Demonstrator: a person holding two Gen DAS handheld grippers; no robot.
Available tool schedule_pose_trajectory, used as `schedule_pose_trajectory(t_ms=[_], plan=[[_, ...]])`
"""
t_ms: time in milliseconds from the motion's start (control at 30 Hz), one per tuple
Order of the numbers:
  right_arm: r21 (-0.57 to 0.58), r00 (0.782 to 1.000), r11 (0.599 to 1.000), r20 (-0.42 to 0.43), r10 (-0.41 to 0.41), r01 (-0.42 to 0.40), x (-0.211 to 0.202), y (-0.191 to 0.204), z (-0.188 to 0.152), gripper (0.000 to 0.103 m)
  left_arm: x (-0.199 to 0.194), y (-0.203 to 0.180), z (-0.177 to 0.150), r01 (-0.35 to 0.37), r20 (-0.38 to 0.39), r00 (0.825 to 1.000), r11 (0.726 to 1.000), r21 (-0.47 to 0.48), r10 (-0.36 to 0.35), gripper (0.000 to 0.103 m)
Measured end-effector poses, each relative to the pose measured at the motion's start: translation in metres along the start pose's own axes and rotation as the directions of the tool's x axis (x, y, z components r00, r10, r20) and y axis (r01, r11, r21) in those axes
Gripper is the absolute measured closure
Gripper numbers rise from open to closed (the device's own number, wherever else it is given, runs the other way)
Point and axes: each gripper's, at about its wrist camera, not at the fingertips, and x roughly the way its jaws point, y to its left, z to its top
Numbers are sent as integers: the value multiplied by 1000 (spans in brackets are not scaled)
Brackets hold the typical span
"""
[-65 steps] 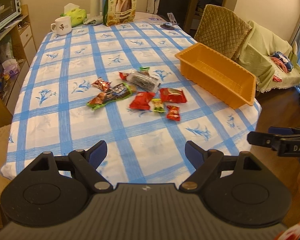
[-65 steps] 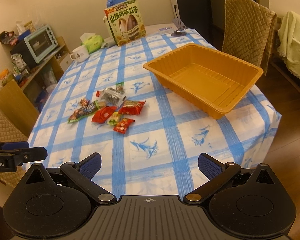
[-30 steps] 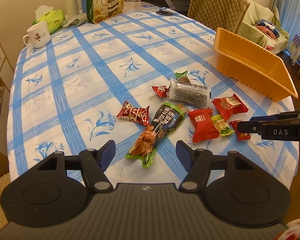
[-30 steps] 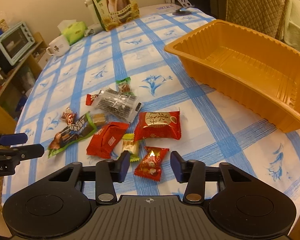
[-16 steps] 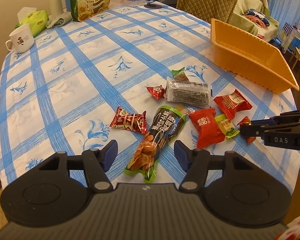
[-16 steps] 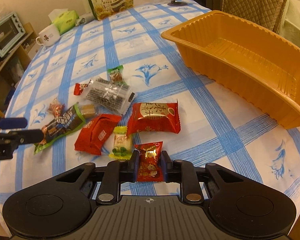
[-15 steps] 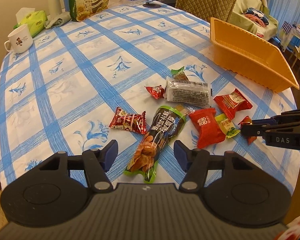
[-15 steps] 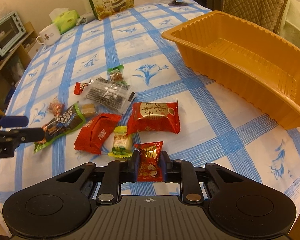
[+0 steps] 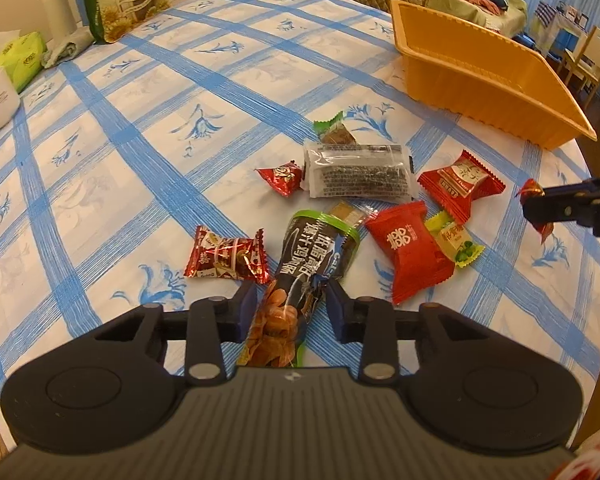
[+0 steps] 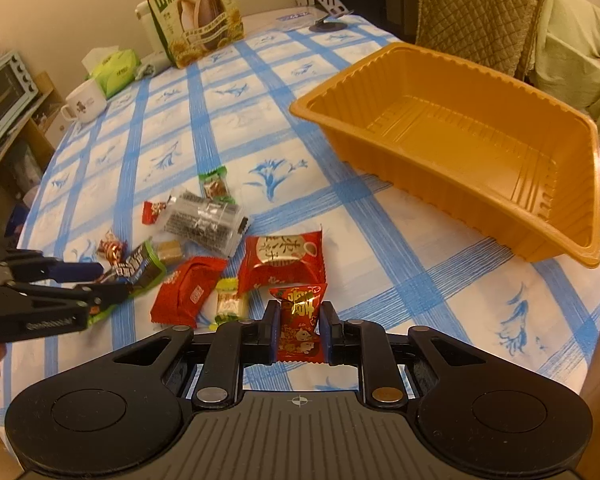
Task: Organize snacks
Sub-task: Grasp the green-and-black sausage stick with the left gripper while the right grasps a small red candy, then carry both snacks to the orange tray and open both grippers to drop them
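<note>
Several snack packets lie on the blue-checked tablecloth [image 9: 140,160]. My left gripper [image 9: 292,304] is closed on the lower end of a long dark nut packet with a green rim [image 9: 312,256]. My right gripper [image 10: 300,320] is shut on a small red and gold candy [image 10: 300,312], lifted slightly off the cloth; it also shows in the left wrist view [image 9: 534,204]. The empty orange tray [image 10: 580,184] stands to the right. Loose packets include a red pouch [image 10: 282,256], a red square packet [image 10: 188,288], a yellow-green candy [image 10: 228,304] and a clear dark packet [image 10: 204,222].
A large sunflower-seed bag [image 10: 196,20], a white mug [image 10: 84,100], a green tissue pack [image 10: 116,68] and a white flask [image 9: 58,4] stand at the table's far end. A quilted chair [image 10: 480,12] is behind the tray. The table edge is close on the right.
My left gripper moved forward and closed on the long nut packet. My right gripper stayed shut on the red candy and lifted it a little.
</note>
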Motion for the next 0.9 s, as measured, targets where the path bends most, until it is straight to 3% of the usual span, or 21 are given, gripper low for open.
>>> schedule_pose_trajectory(t_ms=[367,500,900], plan=[[24,1000,1000,10,-11,11,-7,-1,2,82,-2,3,-2,26,5,1000,1000,10,-26,74],[23,1000,1000,13,-9,9,-9,-1,4,82,-10,4,-4,26,8,1000,1000,2,-26,79],[10,999,1000,39,27,-27,-18,-7,10,82,-45,-1,1,3,61,998,999,-44,-1,79]])
